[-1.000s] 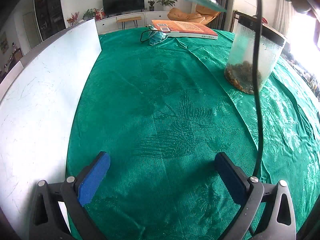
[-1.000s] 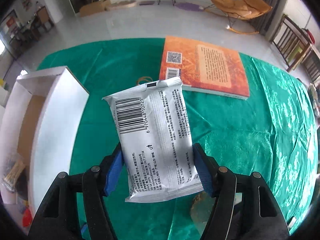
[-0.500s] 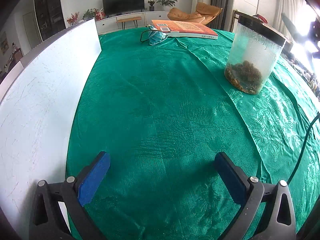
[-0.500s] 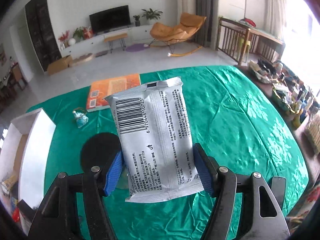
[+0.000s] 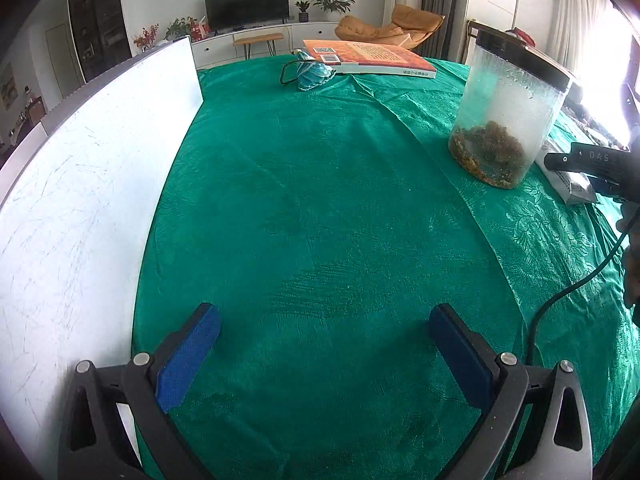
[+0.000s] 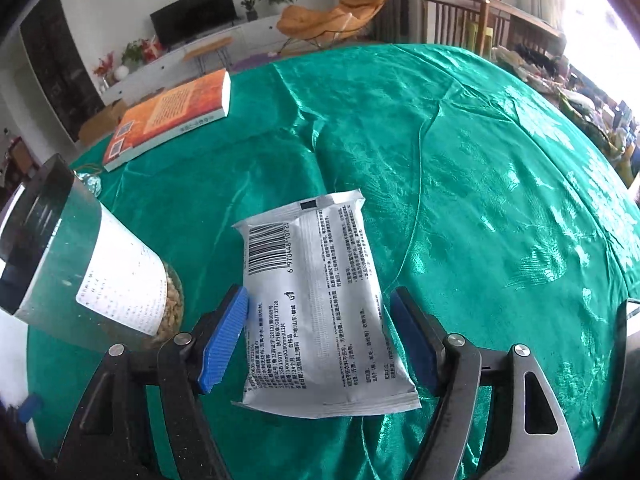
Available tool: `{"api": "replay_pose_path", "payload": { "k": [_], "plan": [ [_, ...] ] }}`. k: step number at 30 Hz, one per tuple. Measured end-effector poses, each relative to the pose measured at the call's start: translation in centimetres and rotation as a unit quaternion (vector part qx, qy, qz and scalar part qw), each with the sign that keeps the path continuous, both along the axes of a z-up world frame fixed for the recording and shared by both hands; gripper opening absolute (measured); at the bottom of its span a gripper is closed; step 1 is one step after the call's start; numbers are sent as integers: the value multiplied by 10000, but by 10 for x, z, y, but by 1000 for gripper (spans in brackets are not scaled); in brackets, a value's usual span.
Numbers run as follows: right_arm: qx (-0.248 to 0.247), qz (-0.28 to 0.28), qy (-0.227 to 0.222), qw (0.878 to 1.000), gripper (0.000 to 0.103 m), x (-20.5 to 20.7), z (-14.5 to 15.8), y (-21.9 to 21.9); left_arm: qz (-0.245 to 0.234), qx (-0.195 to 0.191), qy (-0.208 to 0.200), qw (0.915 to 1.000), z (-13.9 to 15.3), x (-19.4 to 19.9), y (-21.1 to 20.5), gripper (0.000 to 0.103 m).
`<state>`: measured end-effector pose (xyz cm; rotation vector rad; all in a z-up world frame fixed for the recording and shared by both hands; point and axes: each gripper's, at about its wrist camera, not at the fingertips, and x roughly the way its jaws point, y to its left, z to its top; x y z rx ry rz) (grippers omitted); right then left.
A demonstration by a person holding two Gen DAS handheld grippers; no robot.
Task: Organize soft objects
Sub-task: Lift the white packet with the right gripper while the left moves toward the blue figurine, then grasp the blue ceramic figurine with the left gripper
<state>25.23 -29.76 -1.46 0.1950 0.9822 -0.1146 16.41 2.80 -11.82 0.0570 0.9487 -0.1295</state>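
A silver wet-wipe packet (image 6: 320,300) with a barcode lies flat on the green tablecloth (image 6: 460,160). It sits between the blue pads of my right gripper (image 6: 320,332), whose jaws are opening, with a gap showing at the right pad. In the left wrist view the same packet (image 5: 576,192) peeks out past the jar, with the right gripper (image 5: 576,174) over it. My left gripper (image 5: 324,344) hovers open above bare cloth with nothing between its fingers. A crumpled blue face mask (image 5: 314,74) lies at the far side by the book.
A clear jar (image 6: 92,264) with a black lid and some snacks in it stands just left of the packet. An orange book (image 5: 368,56) lies at the table's far edge. A tall white box wall (image 5: 80,200) runs along the left. A black cable (image 5: 560,296) trails at right.
The right gripper swung across the table, came down beside the jar, and its jaws widened; the packet went from being held up to resting on the cloth. The left gripper stayed put.
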Motion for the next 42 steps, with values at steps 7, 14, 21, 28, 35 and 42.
{"api": "replay_pose_path", "payload": {
  "k": [7,14,21,28,35,42],
  "plan": [
    [-305,132,-250,9991,84,-8,-12,2,7,3,1,10000,0,-1,0,103],
    [-527,154,-157,9984,85,-5,-15,6,5,3,1,10000,0,-1,0,103],
    [-521,123,-172,9984,85,-6,-16,5,48,40,455,9989,4,11,-1,103],
    [-516,121,-176,9984,85,-7,-16,5,676,-1540,897,9817,40,66,21,103],
    [-516,120,-175,9984,85,-7,-16,5,939,-1934,781,9735,46,183,35,103],
    [-486,124,-193,9986,85,-7,-16,4,902,-930,306,9911,32,268,7,102]
  ]
}}
